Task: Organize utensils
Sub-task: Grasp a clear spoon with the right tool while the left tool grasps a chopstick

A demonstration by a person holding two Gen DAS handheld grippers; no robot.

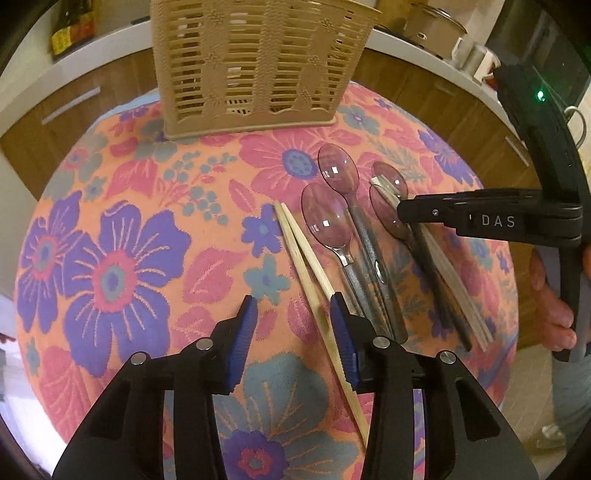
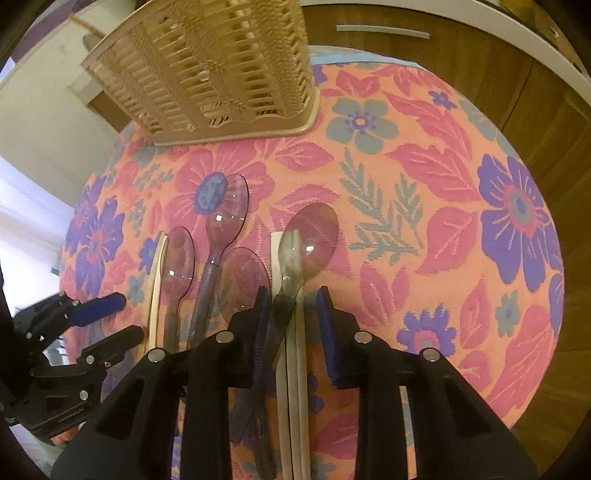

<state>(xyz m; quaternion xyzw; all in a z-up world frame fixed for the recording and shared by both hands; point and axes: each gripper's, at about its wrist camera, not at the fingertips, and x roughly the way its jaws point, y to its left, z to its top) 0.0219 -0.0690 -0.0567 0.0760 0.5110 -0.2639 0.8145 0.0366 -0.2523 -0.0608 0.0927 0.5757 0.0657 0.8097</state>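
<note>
At lower centre, chopsticks (image 2: 293, 387) and a spoon (image 2: 306, 236) were straddled by the right gripper (image 2: 293, 306), narrowed, not clamped. Left gripper (image 1: 293, 314) was half-open over another pair (image 1: 314, 291). Spoon could be snagged too.

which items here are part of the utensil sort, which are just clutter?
Job:
- beige slatted basket
- clear purple spoons
- left chopstick pair
- right chopstick pair

Lying about:
- pot
- mugs on the counter
- floral tablecloth

basket (image 1: 255, 66) top cropped, chopsticks' (image 2: 293, 387) near ends behind jaws
</note>
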